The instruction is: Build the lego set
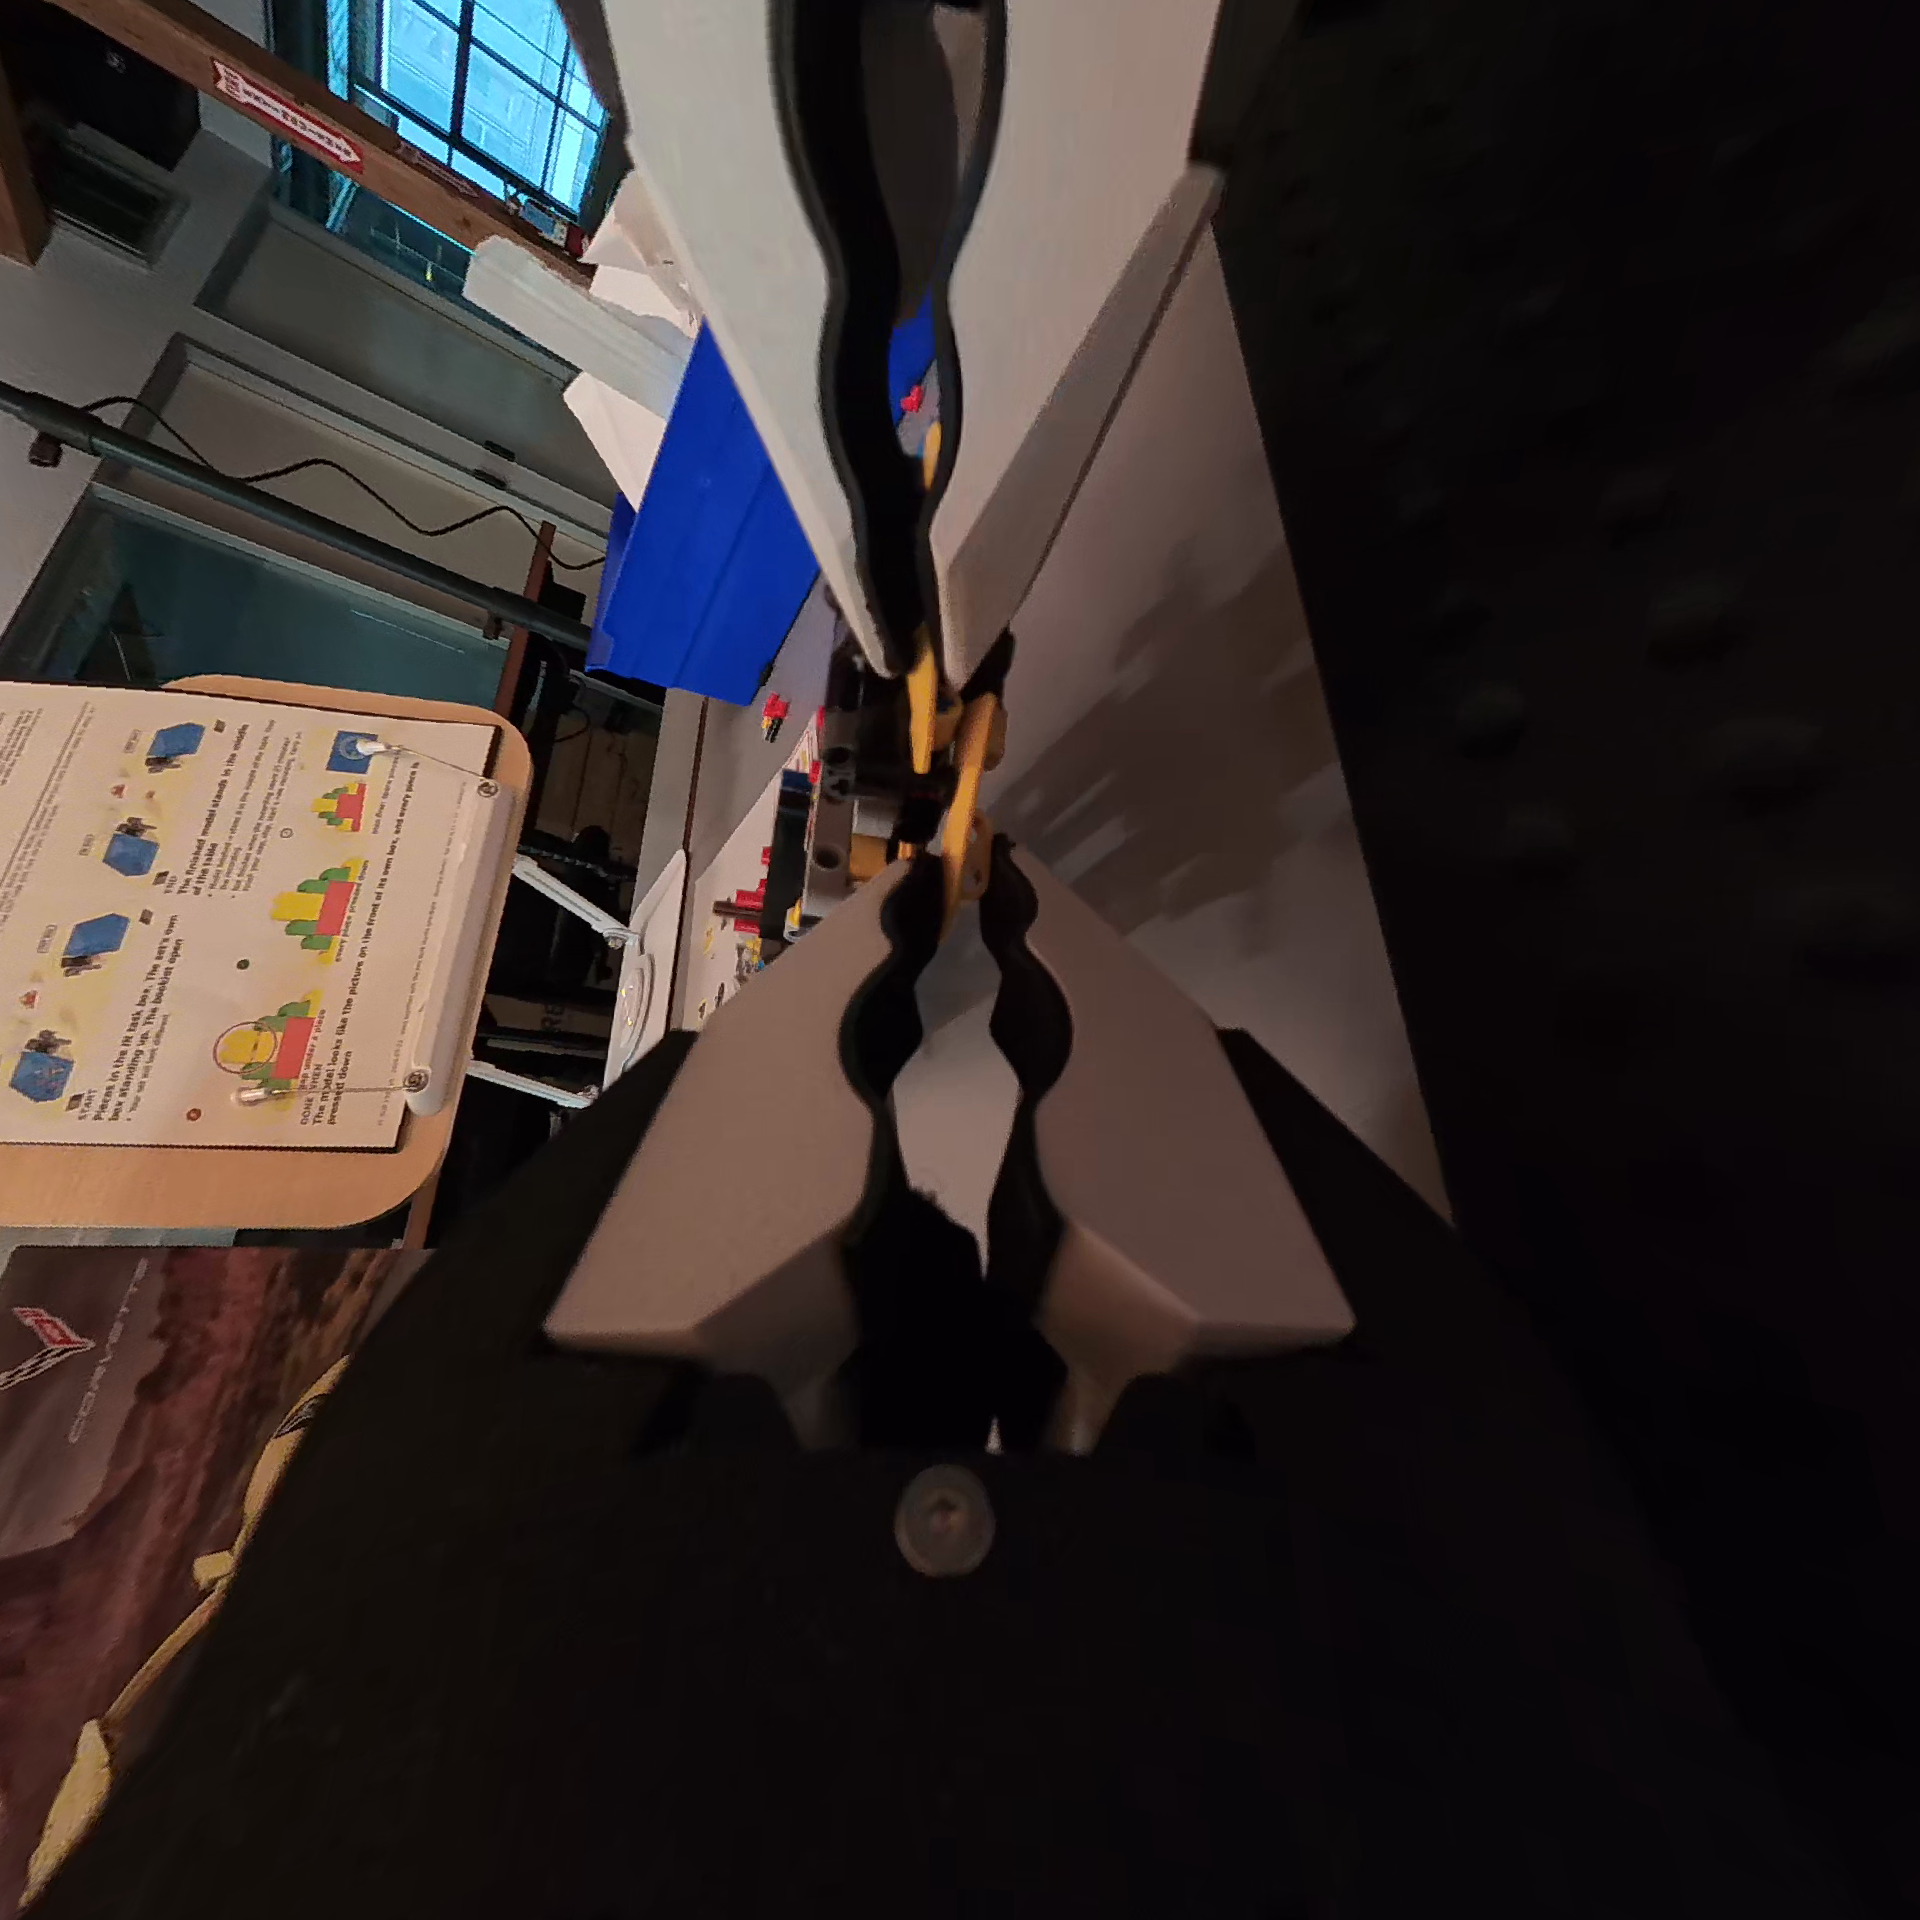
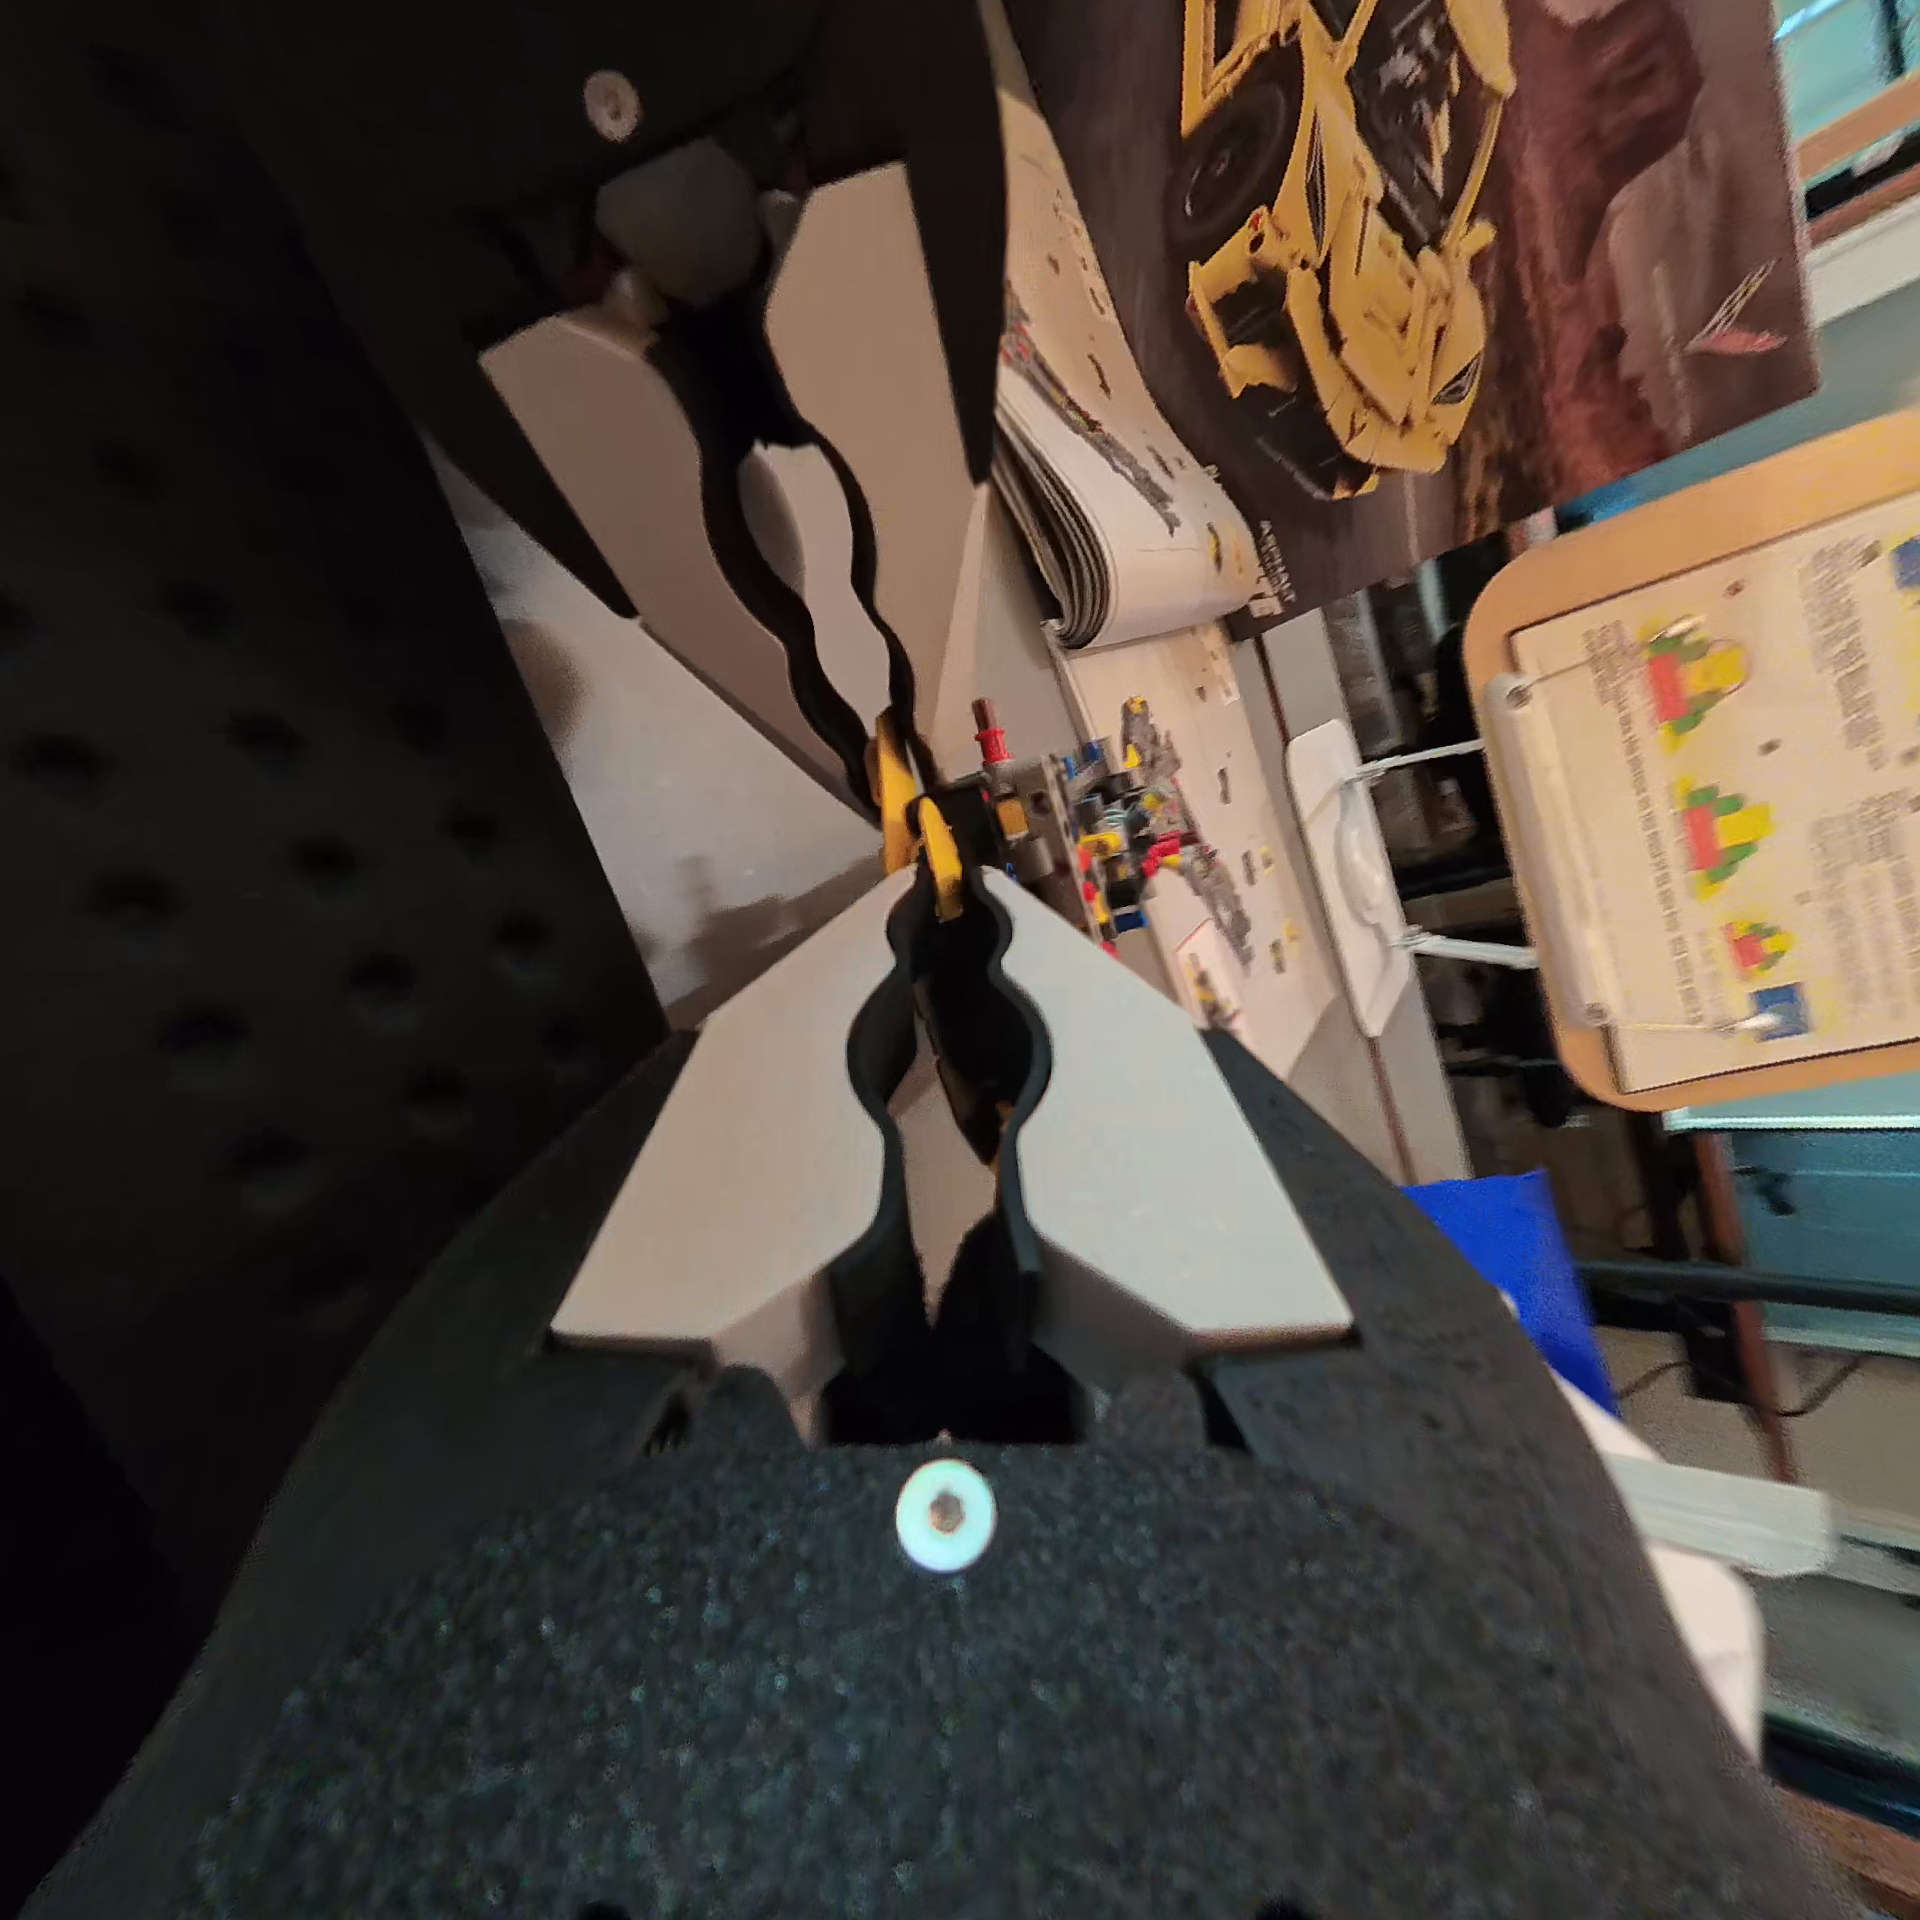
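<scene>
My two grippers point at each other, tip to tip, above the white table. In the left wrist view my left gripper is shut on a yellow Lego piece. My right gripper comes in from above, shut on a second yellow piece. The two pieces touch at a dark joint. In the right wrist view my right gripper is shut on its yellow and black piece. My left gripper is opposite with its yellow piece. A grey partly built Lego assembly lies just behind.
Several small loose Lego parts are scattered on the table. An open instruction booklet and the set's box with a yellow car picture stand behind. A blue bin and an instruction card on a wooden stand are nearby. Left tips to right tips: about 4 cm.
</scene>
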A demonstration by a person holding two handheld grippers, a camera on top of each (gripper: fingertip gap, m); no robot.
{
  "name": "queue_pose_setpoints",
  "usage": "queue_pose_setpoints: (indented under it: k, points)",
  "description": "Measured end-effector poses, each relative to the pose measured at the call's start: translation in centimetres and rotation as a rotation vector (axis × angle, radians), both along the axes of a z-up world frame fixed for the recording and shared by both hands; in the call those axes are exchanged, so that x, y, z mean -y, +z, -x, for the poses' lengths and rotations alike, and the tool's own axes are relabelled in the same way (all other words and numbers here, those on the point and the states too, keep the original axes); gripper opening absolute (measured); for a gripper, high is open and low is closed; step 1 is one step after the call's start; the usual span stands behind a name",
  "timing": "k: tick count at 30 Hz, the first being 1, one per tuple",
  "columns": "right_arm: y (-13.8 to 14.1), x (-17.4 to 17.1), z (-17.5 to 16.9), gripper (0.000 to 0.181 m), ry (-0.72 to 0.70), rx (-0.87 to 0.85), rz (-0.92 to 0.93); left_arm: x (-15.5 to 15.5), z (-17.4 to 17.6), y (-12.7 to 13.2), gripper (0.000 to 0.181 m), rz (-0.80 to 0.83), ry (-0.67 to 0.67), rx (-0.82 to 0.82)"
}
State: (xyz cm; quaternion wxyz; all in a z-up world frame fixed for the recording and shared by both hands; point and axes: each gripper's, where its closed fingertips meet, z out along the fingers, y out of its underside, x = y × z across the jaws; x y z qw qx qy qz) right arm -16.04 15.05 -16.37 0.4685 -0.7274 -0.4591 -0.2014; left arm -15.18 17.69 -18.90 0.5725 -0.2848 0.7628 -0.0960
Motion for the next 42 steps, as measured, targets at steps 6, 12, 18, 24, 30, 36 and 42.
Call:
queue_pose_setpoints:
  k: [6, 12, 18, 24, 30, 36, 42]
  points:
    - [0.0, -0.1, 0.0, 0.006, -0.044, -0.125, 0.025, -0.2, 0.1, 0.0, 0.006, 0.008, 0.006, 0.002]
    - [2.1, 1.3, -0.5, 0.019, 0.005, -0.360, 0.084, -0.6, 1.3, -0.9, 0.006, -0.006, 0.006, -0.016]
    - [-1.3, 0.9, -1.2, 0.042, 0.099, -0.491, 0.357, -1.5, 3.3, -2.3, 0.007, -0.084, -0.005, -0.051]
    - [-3.0, -1.0, 1.3, 0.038, 0.215, -0.391, 0.381, -1.4, 4.0, -2.6, 0.007, -0.141, 0.006, -0.055]
    - [-4.6, -0.9, 1.6, 0.031, 0.261, -0.420, 0.544, -1.7, 4.4, -3.2, 0.008, -0.170, 0.020, -0.084]
    - [-4.2, -1.1, 1.8, 0.031, 0.281, -0.574, 0.682, -1.7, 4.6, -3.4, 0.007, -0.156, 0.019, -0.088]
    - [-5.1, -1.6, 2.1, 0.031, 0.248, -0.561, 0.694, -2.6, 5.2, -3.9, 0.009, -0.139, 0.056, -0.102]
